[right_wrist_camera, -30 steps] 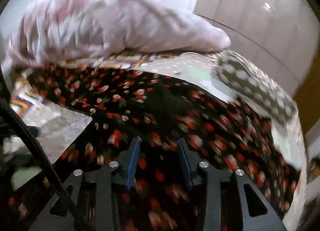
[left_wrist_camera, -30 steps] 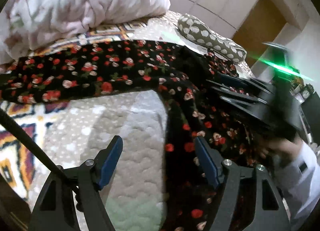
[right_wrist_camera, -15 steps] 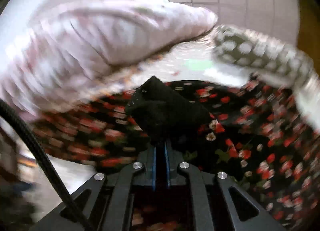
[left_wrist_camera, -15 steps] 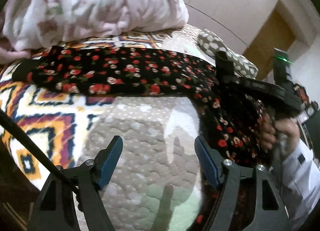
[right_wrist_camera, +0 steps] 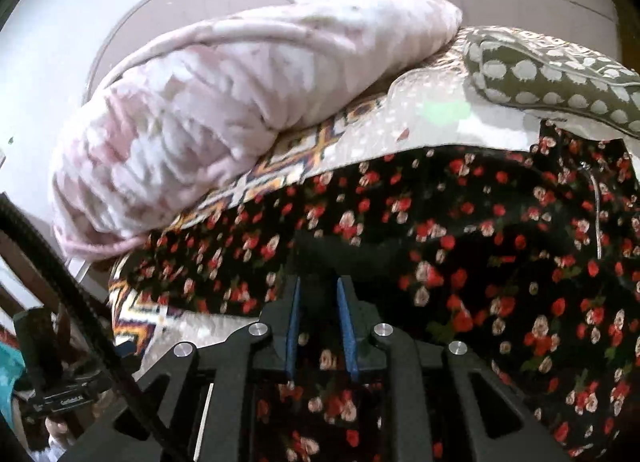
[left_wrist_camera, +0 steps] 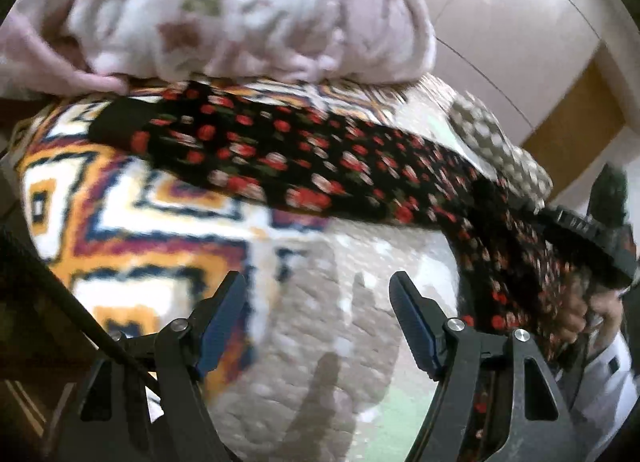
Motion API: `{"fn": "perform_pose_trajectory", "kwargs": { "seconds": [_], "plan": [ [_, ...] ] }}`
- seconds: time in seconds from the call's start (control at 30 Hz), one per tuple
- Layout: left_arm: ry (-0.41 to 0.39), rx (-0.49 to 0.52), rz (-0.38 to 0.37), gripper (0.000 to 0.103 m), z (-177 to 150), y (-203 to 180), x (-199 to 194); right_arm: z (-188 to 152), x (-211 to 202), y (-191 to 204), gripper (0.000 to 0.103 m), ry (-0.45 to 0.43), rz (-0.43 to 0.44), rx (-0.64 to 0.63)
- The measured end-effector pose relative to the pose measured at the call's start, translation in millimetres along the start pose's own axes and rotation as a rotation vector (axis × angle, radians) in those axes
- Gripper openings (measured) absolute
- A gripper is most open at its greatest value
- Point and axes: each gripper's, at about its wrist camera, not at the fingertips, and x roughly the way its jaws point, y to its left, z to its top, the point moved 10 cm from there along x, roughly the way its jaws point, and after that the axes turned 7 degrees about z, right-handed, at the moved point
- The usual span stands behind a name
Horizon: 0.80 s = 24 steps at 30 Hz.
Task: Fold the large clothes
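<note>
While the floral garment (right_wrist_camera: 460, 246) lies spread across the patterned bed cover (left_wrist_camera: 132, 222), black cloth with red and cream flowers, the right gripper (right_wrist_camera: 318, 302) sits at 6 o'clock in the right wrist view with its blue pads close together and a dark fold of that cloth bunched between them; its jaws have just been opening slightly from a full pinch, and the frames do not settle whether the pads press the fold. Left gripper (left_wrist_camera: 318, 316) stands wide apart over bare quilted cover, nothing between its fingers. In the left wrist view one sleeve (left_wrist_camera: 256, 158) runs from 10 o'clock toward 3 o'clock, where the right hand (left_wrist_camera: 588, 314) grips its tool against the garment body. A pink quilt (right_wrist_camera: 224, 110) is heaped at 12 o'clock; a spotted pillow (right_wrist_camera: 560, 78) lies at 2 o'clock. Judgement: early folding step, a fold being gathered near the garment's middle, sleeve not yet brought in. Next move likely calls for the left gripper to reach the sleeve end at 10 o'clock, close on it, and carry it over the body while the right gripper's grip is made firm.
</note>
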Motion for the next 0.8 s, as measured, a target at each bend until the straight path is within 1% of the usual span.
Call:
{"fn": "perform_pose_trajectory", "kwargs": {
  "seconds": [0.07, 0.17, 0.2, 0.23, 0.3, 0.4, 0.5, 0.53, 0.57, 0.6, 0.67, 0.7, 0.73, 0.77, 0.8],
  "plan": [
    [-0.018, -0.041, 0.014, 0.074, 9, 15, -2, -3, 21, -9, 0.020, 0.041, -0.030, 0.018],
    [-0.047, -0.095, 0.060, 0.076, 23, 41, -1, -30, 65, -26, 0.020, 0.184, -0.059, 0.060],
    [-0.051, -0.108, 0.077, 0.077, 28, 49, 1, -29, 66, -28, 0.020, 0.150, -0.061, 0.069],
    [-0.051, -0.116, 0.093, 0.077, 33, 57, 4, -27, 62, -27, 0.020, 0.134, -0.060, 0.082],
    [-0.047, -0.122, 0.114, 0.078, 43, 68, 12, -22, 47, -21, 0.020, 0.112, -0.048, 0.094],
    [-0.032, -0.121, 0.127, 0.078, 56, 77, 26, -15, 9, -2, 0.020, 0.054, -0.036, 0.039],
    [0.008, -0.139, 0.104, 0.078, 65, 77, 46, -17, -42, 11, 0.021, -0.005, 0.002, 0.027],
    [0.018, -0.149, 0.087, 0.078, 69, 75, 52, -20, -57, 13, 0.026, -0.023, 0.007, 0.029],
    [0.025, -0.155, 0.071, 0.078, 72, 73, 58, -22, -71, 13, 0.031, -0.041, 0.005, 0.032],
    [0.034, -0.167, 0.055, 0.078, 75, 71, 64, -25, -88, 12, 0.032, -0.066, -0.004, 0.036],
    [0.037, -0.197, 0.052, 0.077, 80, 70, 74, -35, -126, 2, 0.033, -0.119, -0.021, 0.057],
    [0.027, -0.204, 0.057, 0.070, 84, 70, 77, -38, -139, -1, 0.033, -0.140, -0.029, 0.068],
    [0.021, -0.197, 0.069, 0.058, 88, 69, 80, -44, -154, -8, 0.033, -0.163, -0.043, 0.082],
    [0.037, -0.176, 0.093, 0.020, 89, 69, 86, -50, -172, -17, 0.033, -0.189, -0.067, 0.096],
    [0.066, -0.163, 0.111, 0.008, 88, 68, 91, -57, -189, -28, 0.033, -0.214, -0.098, 0.108]
  ]
}}
